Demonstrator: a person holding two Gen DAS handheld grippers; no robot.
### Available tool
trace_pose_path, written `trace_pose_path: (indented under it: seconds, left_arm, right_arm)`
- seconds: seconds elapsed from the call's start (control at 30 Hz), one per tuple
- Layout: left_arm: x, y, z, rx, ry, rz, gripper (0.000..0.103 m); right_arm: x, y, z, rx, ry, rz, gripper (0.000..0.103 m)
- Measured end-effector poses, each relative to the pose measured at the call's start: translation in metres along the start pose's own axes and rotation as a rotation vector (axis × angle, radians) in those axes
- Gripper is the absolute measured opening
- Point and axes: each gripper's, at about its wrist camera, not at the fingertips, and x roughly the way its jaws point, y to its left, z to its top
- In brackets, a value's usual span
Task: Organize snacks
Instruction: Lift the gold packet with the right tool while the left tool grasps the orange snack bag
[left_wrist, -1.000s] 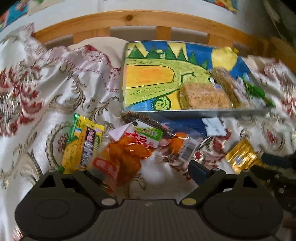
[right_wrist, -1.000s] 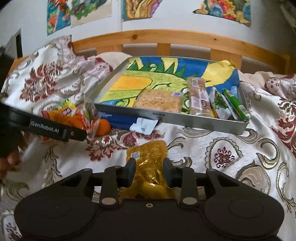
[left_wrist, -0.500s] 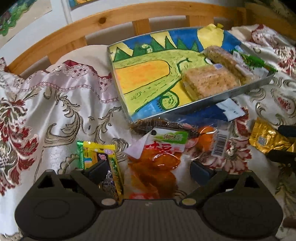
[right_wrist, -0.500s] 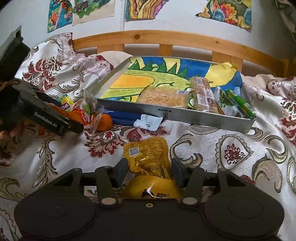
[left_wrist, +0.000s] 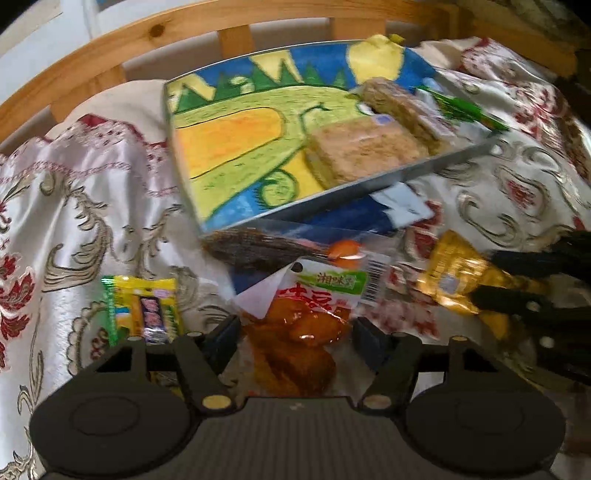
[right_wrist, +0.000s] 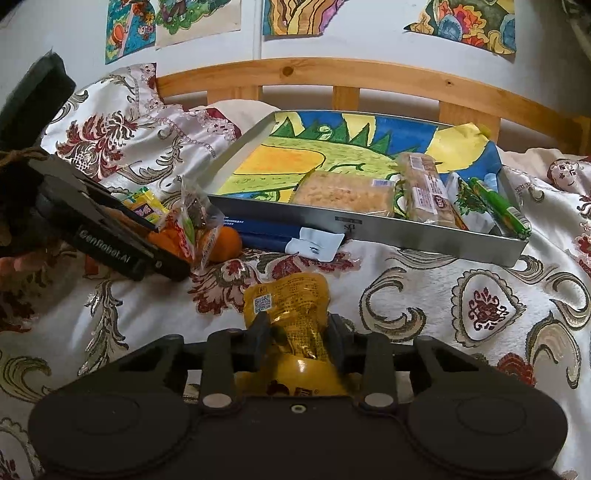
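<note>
An orange snack packet (left_wrist: 299, 339) with a green-and-white top lies on the bedspread between the fingers of my left gripper (left_wrist: 297, 336). Its jaws are closing, and a small gap still shows on each side of the packet. From the right wrist view, the left gripper (right_wrist: 166, 243) hangs over the snack pile at the left. My right gripper (right_wrist: 297, 332) is closing, and its pads pinch a gold foil packet (right_wrist: 288, 302). The same gold packet (left_wrist: 450, 280) appears at the right of the left wrist view. A metal tray (right_wrist: 369, 229) lined with a painted picture holds a rice bar (right_wrist: 343, 192) and other snacks at its right end.
A yellow-green packet (left_wrist: 144, 310) lies left of the left gripper. A dark dried snack (left_wrist: 255, 247), an orange ball (right_wrist: 227, 240) and a blue pack (right_wrist: 266, 232) with a white label lie against the tray's front wall. A wooden headboard (right_wrist: 332, 74) stands behind.
The left gripper's jaws have narrowed around the orange packet and its view has rolled. The right gripper's jaws widened briefly, then came back in on the gold packet.
</note>
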Motion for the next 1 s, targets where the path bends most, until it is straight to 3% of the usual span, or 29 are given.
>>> trace_pose_path:
  seconds: [0.1,0.2,0.4,0.5,0.67,0.87,1.0]
  left_arm:
    - [-0.005,-0.012,-0.002,0.023,0.012,-0.043,0.071]
    - [-0.005,-0.020,-0.002,0.074,0.020,-0.035,0.076]
    - [0.003,-0.011,-0.006,0.045,0.051,-0.082,0.086]
    - [0.005,-0.011,-0.005,0.035,0.065,-0.082,0.084]
    - [0.001,-0.023,0.000,0.074,0.085,-0.058,0.062]
    - [-0.006,-0.031,0.005,0.024,0.120,-0.008,0.054]
    - [-0.015,-0.036,0.002,-0.041,0.136,-0.005,0.054]
  right_arm:
    - [0.000,-0.001,0.000,-0.001,0.011,0.009,0.044]
    - [-0.001,-0.002,0.002,-0.016,0.034,0.042,0.056]
    - [0.002,0.001,0.004,-0.146,0.101,0.094,0.064]
    - [0.004,0.007,0.001,-0.176,0.103,0.073,0.064]
    - [0.004,0.011,0.000,-0.167,0.090,0.045,0.052]
    - [0.003,0.018,0.000,-0.193,0.078,0.014,0.044]
    - [-0.001,0.017,-0.001,-0.186,0.074,0.008,0.041]
